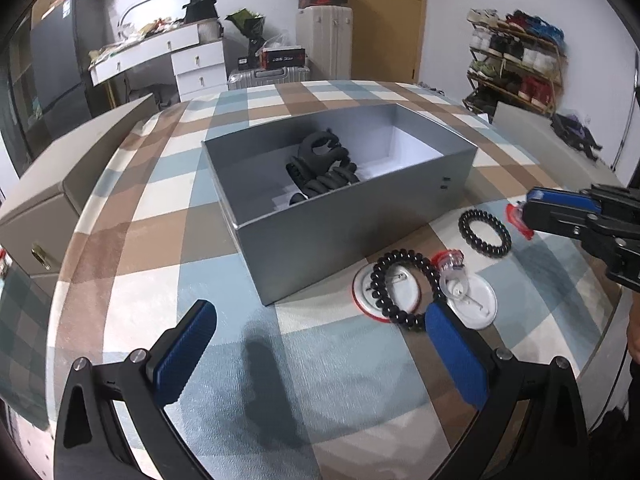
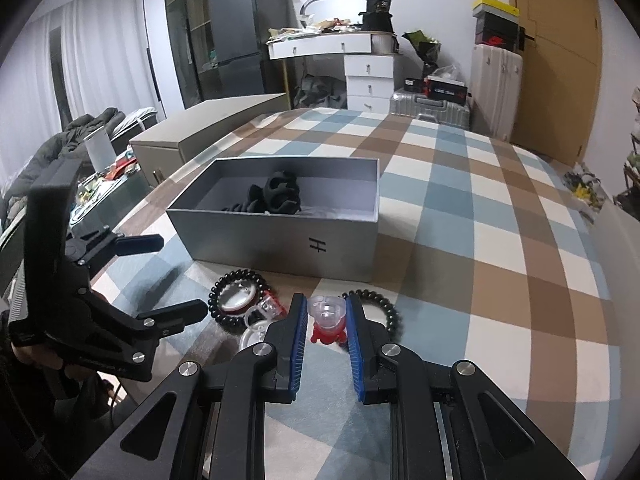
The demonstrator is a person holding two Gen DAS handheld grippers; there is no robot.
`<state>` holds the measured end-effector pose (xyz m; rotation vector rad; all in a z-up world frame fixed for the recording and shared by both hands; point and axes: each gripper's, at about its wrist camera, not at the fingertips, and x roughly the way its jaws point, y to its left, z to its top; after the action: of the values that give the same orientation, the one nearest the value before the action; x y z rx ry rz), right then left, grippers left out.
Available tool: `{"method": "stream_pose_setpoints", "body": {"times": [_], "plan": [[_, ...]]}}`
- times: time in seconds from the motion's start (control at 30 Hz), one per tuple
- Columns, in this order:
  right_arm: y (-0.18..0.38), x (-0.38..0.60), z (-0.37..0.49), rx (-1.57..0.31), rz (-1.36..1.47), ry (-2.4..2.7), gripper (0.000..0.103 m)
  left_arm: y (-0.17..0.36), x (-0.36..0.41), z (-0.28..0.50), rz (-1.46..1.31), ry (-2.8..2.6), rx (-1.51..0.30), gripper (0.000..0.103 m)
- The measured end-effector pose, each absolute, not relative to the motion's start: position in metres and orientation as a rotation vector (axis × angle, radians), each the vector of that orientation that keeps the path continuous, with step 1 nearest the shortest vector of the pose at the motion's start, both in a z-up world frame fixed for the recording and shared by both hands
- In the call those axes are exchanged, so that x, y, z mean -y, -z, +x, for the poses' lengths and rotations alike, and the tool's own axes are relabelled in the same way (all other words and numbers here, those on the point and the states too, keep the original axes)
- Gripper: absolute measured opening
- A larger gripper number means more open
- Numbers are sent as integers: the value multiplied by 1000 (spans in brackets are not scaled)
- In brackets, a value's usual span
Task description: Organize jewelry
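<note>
A grey open box on the checked tablecloth holds black hair clips. In front of it lie a black bead bracelet on a round badge, a clear-and-red hair clip, and a black coil hair tie. My right gripper is shut on a second clear-and-red clip. My left gripper is open and empty, above the cloth near the bracelet.
A beige box lid lies left of the grey box. A second white badge lies under the loose clip. A grey lid rests at the far right. Furniture and a shoe rack stand beyond the table.
</note>
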<state>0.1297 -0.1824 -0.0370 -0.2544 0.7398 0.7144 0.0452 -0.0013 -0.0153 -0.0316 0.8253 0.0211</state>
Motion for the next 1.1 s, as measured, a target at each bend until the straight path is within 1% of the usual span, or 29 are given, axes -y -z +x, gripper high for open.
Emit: {"method": "stream_pose_setpoints", "body": {"times": [0.1, 0.13, 0.17, 0.23, 0.27, 0.57, 0.63, 0.7, 0.77, 0.83, 0.97, 1.1], "plan": [[34, 186, 130, -732, -243, -712, 18, 17, -3, 49, -66, -14, -838, 101], [33, 187, 130, -731, -238, -712, 18, 17, -3, 51, -68, -11, -835, 100], [32, 188, 131, -731, -234, -712, 18, 17, -2, 51, -66, -8, -833, 97], [32, 189, 131, -729, -229, -714, 19, 17, -2, 53, -62, -5, -841, 86], [31, 189, 130, -729, -228, -713, 18, 17, -1, 55, -65, 7, -847, 84], [27, 186, 125, -716, -236, -721, 19, 20, 5, 62, -55, -22, -887, 82], [27, 185, 124, -716, -240, -723, 19, 21, 5, 63, -44, -40, -898, 73], [28, 185, 124, -717, -243, -725, 19, 22, 5, 62, -33, -54, -903, 70], [28, 185, 125, -719, -241, -722, 19, 20, 4, 59, -15, -67, -899, 64], [28, 187, 126, -720, -239, -720, 19, 19, 2, 56, -13, -66, -901, 53], [27, 188, 127, -719, -233, -717, 19, 19, -1, 50, -12, -46, -894, 44], [27, 188, 127, -721, -234, -719, 19, 17, -2, 52, -20, -26, -897, 26]]}}
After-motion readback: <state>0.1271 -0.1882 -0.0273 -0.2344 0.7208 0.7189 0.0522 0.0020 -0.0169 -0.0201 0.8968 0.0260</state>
